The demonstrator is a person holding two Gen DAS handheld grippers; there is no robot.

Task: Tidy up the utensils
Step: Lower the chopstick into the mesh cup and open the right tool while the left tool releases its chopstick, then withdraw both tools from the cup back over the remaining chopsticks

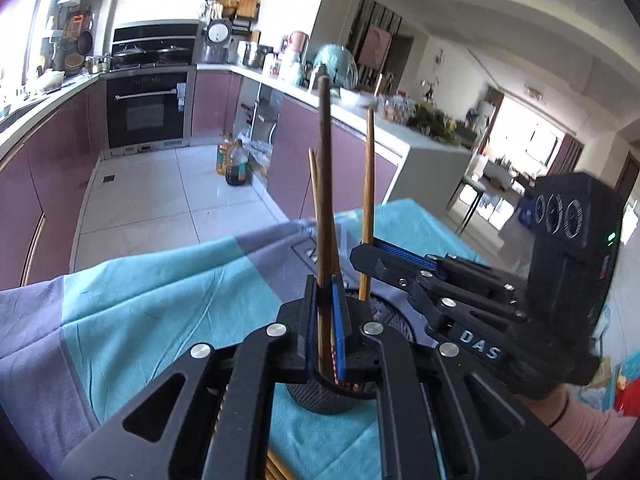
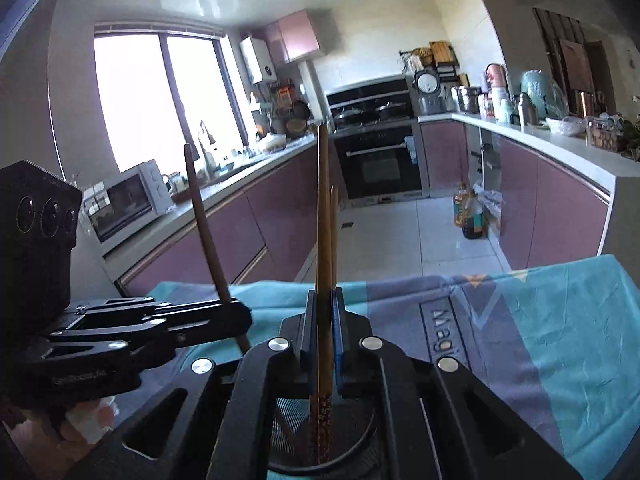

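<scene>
My left gripper [image 1: 326, 320] is shut on a dark brown chopstick [image 1: 325, 168] that stands upright over a black mesh utensil holder [image 1: 320, 400]. A thinner pale stick [image 1: 314, 188] rises right beside it; whether it is gripped too I cannot tell. To its right, my right gripper [image 1: 362, 258] is shut on a light wooden chopstick [image 1: 368, 196]. In the right wrist view that gripper [image 2: 324, 320] clamps the light chopstick [image 2: 323, 220], whose red patterned end reaches down into the holder [image 2: 360, 436]. The left gripper [image 2: 236, 316] shows at the left with the dark chopstick [image 2: 204, 224].
The table wears a teal and grey cloth [image 1: 160, 300] [image 2: 540, 340]. More wooden sticks [image 1: 276, 468] lie at the near edge under my left gripper. A hand in a pink sleeve [image 1: 584, 428] holds the right gripper. Beyond the table are kitchen cabinets [image 2: 560, 208], an oven [image 2: 378, 168] and oil bottles [image 1: 236, 160] on the floor.
</scene>
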